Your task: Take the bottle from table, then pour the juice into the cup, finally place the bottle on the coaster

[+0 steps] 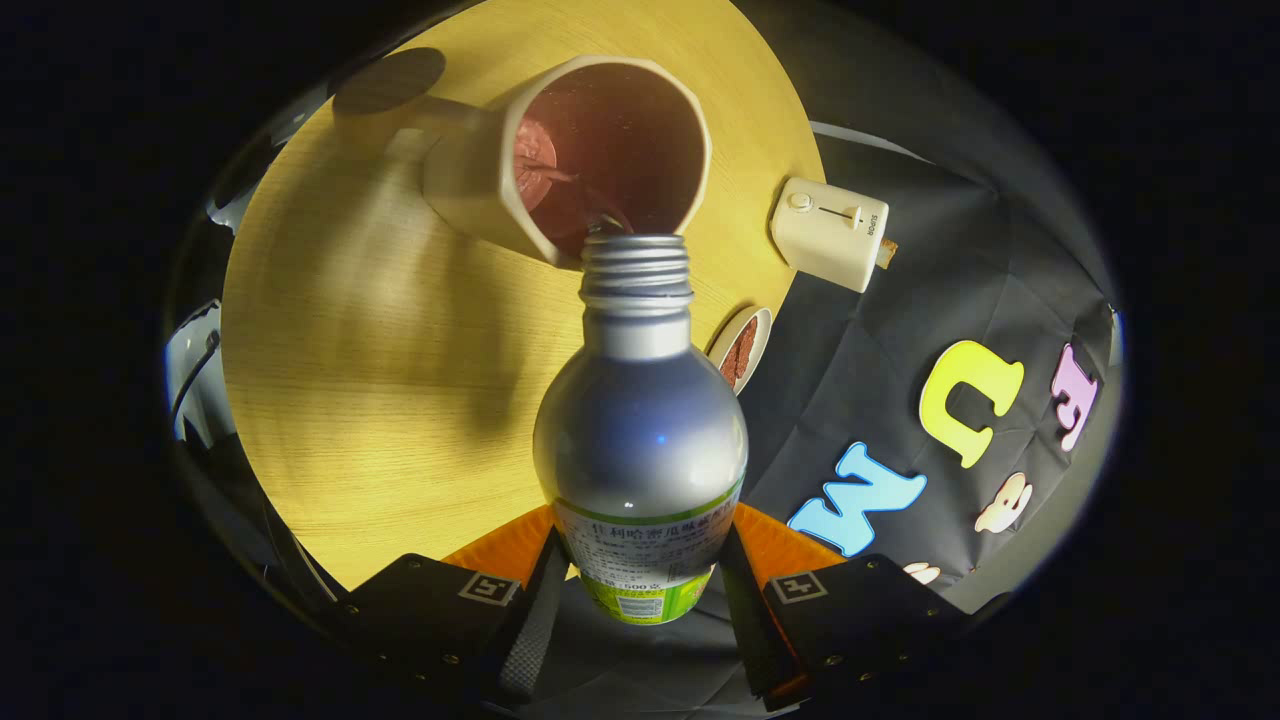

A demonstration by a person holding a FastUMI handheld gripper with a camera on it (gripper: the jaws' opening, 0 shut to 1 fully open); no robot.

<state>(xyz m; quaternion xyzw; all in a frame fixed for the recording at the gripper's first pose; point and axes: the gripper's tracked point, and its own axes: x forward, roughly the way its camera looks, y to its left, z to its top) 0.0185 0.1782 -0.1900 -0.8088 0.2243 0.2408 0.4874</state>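
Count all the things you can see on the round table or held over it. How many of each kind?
Bottle, tipped over the cup, gripper shut on it: 1
Cup: 1
Cream-coloured appliance: 1
Small dish with something brown in it: 1
Total: 4 things, on or over the wooden table.

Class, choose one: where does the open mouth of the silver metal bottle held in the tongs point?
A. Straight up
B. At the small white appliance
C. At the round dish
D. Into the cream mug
D: the silver metal bottle, gripped between the tongs, has its threaded mouth at the rim of the cream mug.
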